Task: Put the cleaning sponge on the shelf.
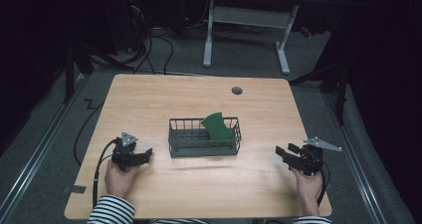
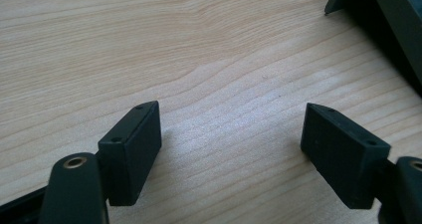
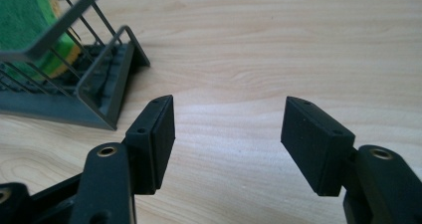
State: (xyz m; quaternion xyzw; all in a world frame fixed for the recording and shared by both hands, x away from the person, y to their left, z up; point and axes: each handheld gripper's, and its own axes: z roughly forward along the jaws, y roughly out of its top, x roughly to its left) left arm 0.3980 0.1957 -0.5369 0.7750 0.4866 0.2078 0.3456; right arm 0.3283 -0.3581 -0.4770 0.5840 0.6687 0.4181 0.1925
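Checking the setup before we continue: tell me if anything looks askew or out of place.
The green sponge leans tilted in the wire basket, one corner poking above the rim. Nothing is spilled or visibly damaged on the table.

Basket [image 1: 205, 143]: mid-bench [image 1: 149, 104].
Sponge [image 1: 217, 126]: in the basket, leaning at its right end.
Left gripper [image 1: 144, 157]: left of the basket.
Right gripper [image 1: 281, 151]: right of the basket.
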